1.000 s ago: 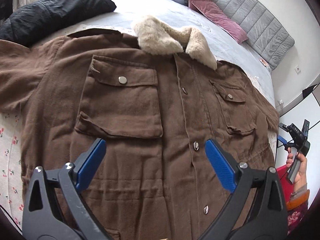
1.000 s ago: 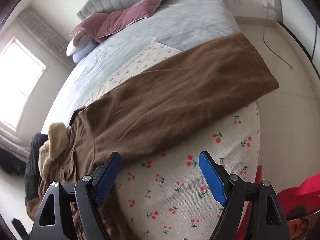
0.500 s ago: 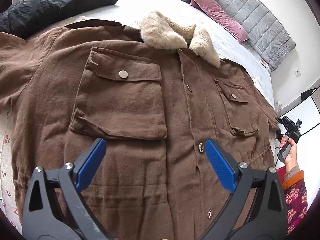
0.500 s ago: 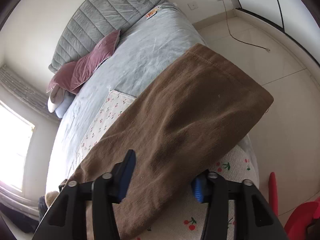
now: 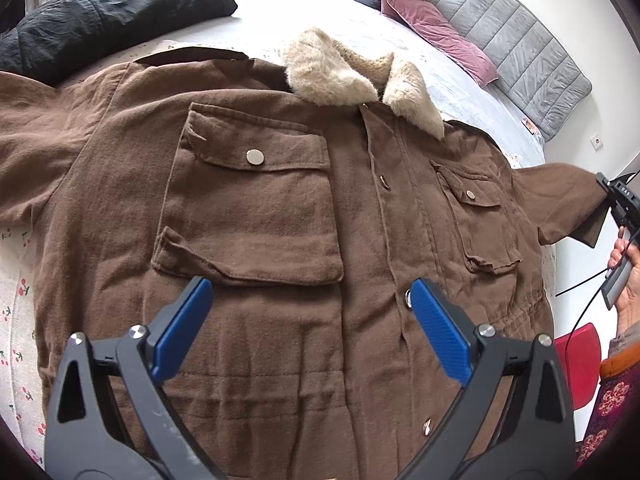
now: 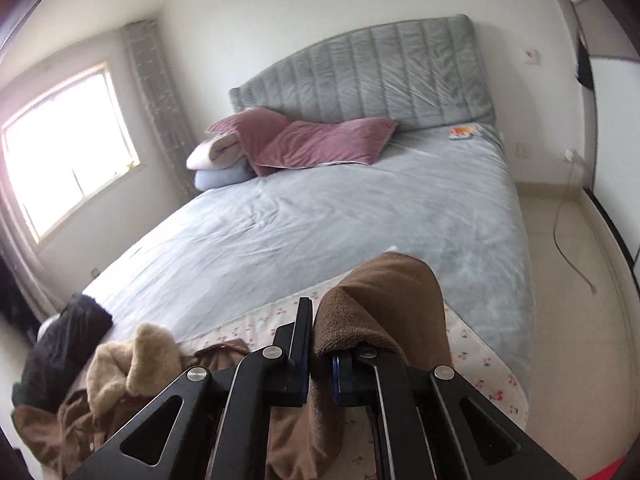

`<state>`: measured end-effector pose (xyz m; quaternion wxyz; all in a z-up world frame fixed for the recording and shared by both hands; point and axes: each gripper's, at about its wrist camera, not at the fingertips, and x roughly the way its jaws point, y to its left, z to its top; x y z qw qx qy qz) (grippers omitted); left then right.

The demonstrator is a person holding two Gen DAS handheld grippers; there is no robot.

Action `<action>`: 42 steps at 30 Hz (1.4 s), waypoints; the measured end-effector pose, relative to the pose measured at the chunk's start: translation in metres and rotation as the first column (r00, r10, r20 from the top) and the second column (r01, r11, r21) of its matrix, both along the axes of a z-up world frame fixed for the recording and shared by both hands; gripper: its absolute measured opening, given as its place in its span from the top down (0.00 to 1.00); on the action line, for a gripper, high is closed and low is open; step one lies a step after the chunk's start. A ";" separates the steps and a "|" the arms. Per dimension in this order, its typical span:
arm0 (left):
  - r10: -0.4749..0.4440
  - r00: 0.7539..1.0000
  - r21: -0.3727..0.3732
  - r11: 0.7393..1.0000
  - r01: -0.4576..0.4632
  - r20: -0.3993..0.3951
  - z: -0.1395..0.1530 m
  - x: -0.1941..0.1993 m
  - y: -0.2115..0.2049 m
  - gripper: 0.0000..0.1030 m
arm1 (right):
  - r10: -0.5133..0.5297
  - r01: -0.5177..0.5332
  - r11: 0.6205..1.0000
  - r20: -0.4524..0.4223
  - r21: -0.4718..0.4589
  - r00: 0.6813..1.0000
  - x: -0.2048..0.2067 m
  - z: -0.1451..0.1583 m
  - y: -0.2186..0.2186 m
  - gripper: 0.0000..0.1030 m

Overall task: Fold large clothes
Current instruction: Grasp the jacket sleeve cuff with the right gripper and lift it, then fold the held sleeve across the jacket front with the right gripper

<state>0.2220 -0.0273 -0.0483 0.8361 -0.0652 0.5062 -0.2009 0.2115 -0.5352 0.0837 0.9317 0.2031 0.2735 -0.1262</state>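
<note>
A large brown jacket (image 5: 280, 208) with a beige fur collar (image 5: 344, 72) lies front up, spread across the bed. My left gripper (image 5: 310, 312) hovers open above its lower front, between the big chest pocket and the button placket. My right gripper (image 6: 318, 356) is shut on the end of the jacket's right sleeve (image 6: 384, 300) and holds it lifted above the bed edge. The right gripper also shows in the left wrist view (image 5: 618, 204), with the sleeve (image 5: 560, 200) stretched out toward it.
A black garment (image 5: 104, 12) lies on the bed beyond the jacket's left shoulder. Pink pillows (image 6: 316, 140) and folded blankets (image 6: 218, 164) sit by the grey headboard (image 6: 372, 76). A cherry-print cloth (image 5: 18, 312) lies under the jacket. A red stool (image 5: 580, 360) stands on the floor at right.
My right gripper closed on the sleeve end and lifted it off the bed edge. My left gripper stayed open and shifted slightly over the jacket front.
</note>
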 end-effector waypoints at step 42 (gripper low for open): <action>-0.534 0.832 0.360 0.814 0.457 0.150 0.031 -0.032 -0.235 0.14 | 0.228 -0.104 0.896 -0.244 0.433 0.943 -0.070 -0.112 0.104 0.45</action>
